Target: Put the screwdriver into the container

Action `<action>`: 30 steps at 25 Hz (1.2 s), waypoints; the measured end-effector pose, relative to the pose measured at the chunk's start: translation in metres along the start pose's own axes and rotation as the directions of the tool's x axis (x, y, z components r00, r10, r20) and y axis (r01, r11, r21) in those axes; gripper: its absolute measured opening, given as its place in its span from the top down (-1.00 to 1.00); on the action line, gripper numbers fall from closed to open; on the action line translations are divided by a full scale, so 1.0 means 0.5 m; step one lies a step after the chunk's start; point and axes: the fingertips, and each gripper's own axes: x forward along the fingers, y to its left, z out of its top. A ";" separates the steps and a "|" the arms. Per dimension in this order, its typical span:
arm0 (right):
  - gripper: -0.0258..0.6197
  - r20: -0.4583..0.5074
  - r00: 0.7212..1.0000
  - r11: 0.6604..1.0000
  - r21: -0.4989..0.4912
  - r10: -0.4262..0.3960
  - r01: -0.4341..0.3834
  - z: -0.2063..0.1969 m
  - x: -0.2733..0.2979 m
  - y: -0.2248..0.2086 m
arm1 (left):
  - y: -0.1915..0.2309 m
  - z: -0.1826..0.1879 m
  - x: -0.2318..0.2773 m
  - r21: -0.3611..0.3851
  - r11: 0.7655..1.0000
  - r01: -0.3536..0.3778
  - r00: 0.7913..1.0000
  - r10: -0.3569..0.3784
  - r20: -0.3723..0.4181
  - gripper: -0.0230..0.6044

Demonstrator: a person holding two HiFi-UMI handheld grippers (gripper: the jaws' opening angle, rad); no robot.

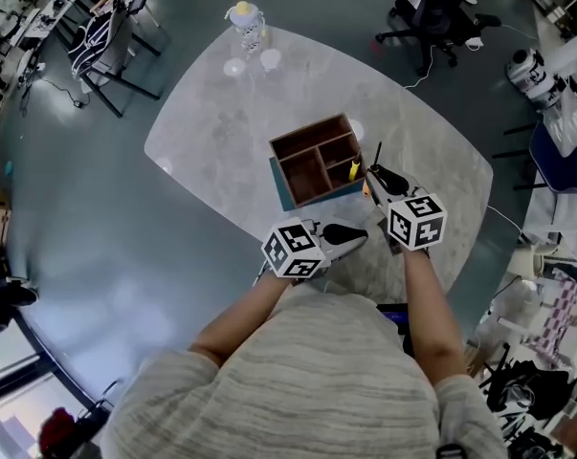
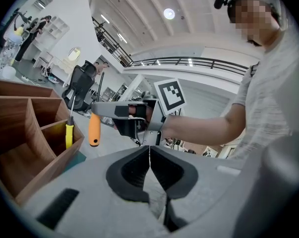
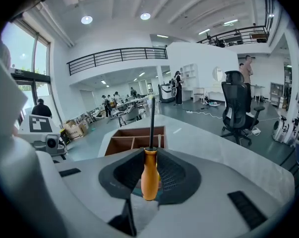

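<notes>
Above the pale desk (image 1: 221, 122), right tongs (image 3: 150, 181) clamp the screwdriver (image 3: 150, 162) by its orange handle, probably light, stiff, slightly slick, near the container (image 1: 307, 130); left tongs (image 2: 149, 170) sit closed, empty.

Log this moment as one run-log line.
right gripper: shut on orange screwdriver, outside container | left gripper: shut, empty | yellow screwdriver: in container | insertion: pending

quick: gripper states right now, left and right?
Left gripper: closed, holding nothing.
Right gripper: closed on the orange-handled screwdriver.
</notes>
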 end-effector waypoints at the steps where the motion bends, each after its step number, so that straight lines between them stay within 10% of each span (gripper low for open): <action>1: 0.68 0.010 1.000 1.000 0.000 0.002 -0.002 0.007 0.006 0.004 | -0.001 -0.001 -0.004 -0.001 1.000 -0.003 1.000 0.003 0.002 0.88; 17: 0.68 0.076 0.997 0.999 -0.045 -0.016 0.019 0.014 0.093 0.035 | 0.008 -0.009 -0.056 -0.020 0.998 -0.060 0.998 0.061 0.029 0.88; 30: 0.68 -0.089 0.996 0.992 -0.128 -0.009 -0.002 -0.070 0.138 0.037 | 0.026 -0.009 -0.066 -0.039 0.997 -0.072 0.997 0.073 0.031 0.88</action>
